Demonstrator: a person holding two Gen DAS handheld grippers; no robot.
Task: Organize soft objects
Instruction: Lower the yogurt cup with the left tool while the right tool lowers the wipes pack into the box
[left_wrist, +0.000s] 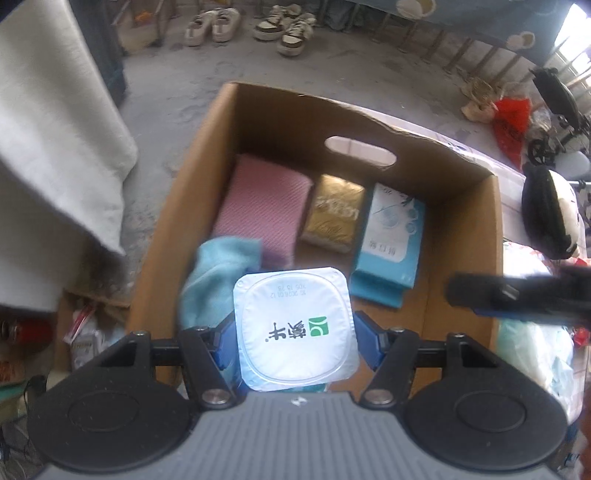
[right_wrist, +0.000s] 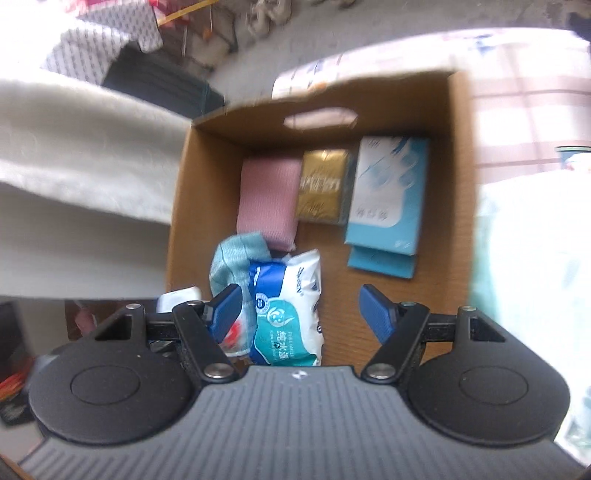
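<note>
Because the left gripper (left_wrist: 295, 332) has its fingers clamped on a foil-lidded yogurt cup (left_wrist: 295, 328) only at the sides, above the cardboard box (left_wrist: 461, 258), squeezing could burst it over the blue cloth (left_wrist: 218, 269) and pink towel (left_wrist: 262, 206). The right gripper (right_wrist: 300, 314) hangs with fingers apart and empty above the wet-wipes pack (right_wrist: 286, 314) in the box; no earlier view shows its motion, but a low pass could snag that pack.

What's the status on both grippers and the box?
Left gripper shut on yogurt cup, over cardboard box. Right gripper open, empty. Wet-wipes pack already in box.
</note>
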